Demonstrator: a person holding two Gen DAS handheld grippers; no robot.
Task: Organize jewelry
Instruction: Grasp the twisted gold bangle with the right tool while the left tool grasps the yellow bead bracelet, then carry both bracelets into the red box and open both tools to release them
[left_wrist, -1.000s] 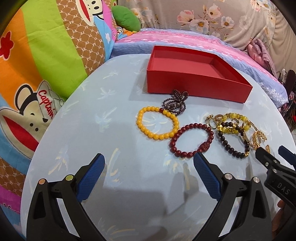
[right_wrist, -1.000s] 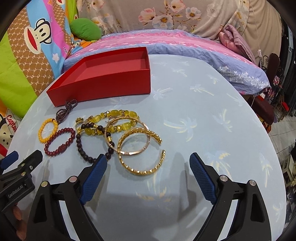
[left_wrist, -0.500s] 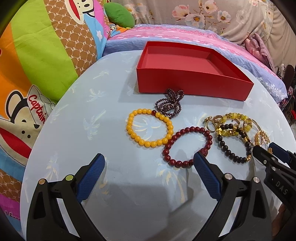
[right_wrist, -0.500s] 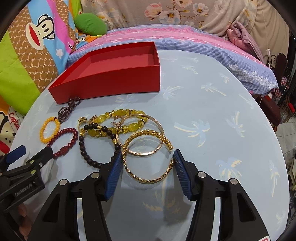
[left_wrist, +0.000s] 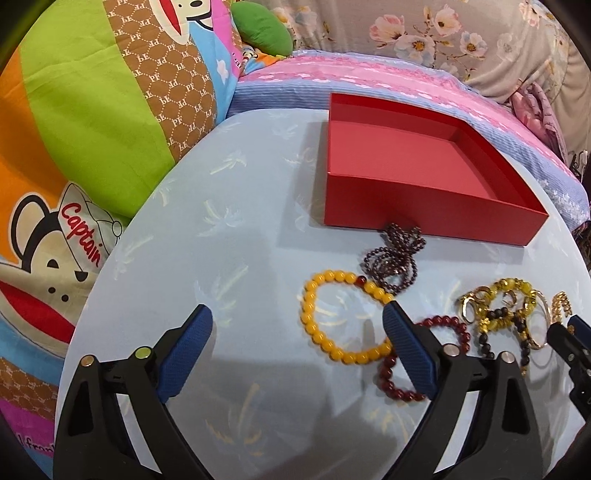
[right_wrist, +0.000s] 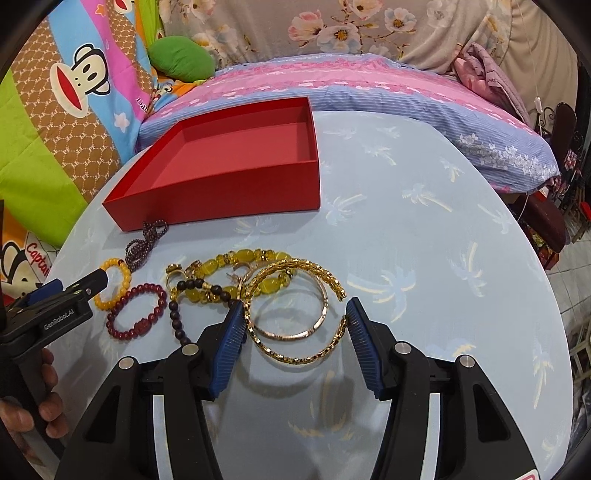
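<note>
An empty red box (left_wrist: 413, 206) (right_wrist: 236, 184) stands at the back of the round table. In front of it lie a yellow bead bracelet (left_wrist: 314, 328) (right_wrist: 127, 273), a dark red bead bracelet (left_wrist: 443, 321) (right_wrist: 136, 314), a small purple bead strand (left_wrist: 395, 254) (right_wrist: 146, 240), a yellow-stone and black-bead pile (right_wrist: 207, 284) and gold bangles (right_wrist: 295, 325). My right gripper (right_wrist: 295, 317) is partly closed, its pads on both sides of the large gold cuff bangle. My left gripper (left_wrist: 295, 325) is open; its right finger overlaps the yellow bracelet in view.
Cartoon monkey pillows (left_wrist: 92, 147) crowd the table's left edge. A pink and blue striped cushion (right_wrist: 351, 85) lies behind the box. The light blue palm-print tablecloth (right_wrist: 424, 240) is bare on the right side. A hand holds the left gripper (right_wrist: 55, 314) at the right view's left edge.
The right gripper moved forward and narrowed until its pads flank the gold cuff. The left gripper shifted left and forward, so the yellow bracelet now sits by its right finger.
</note>
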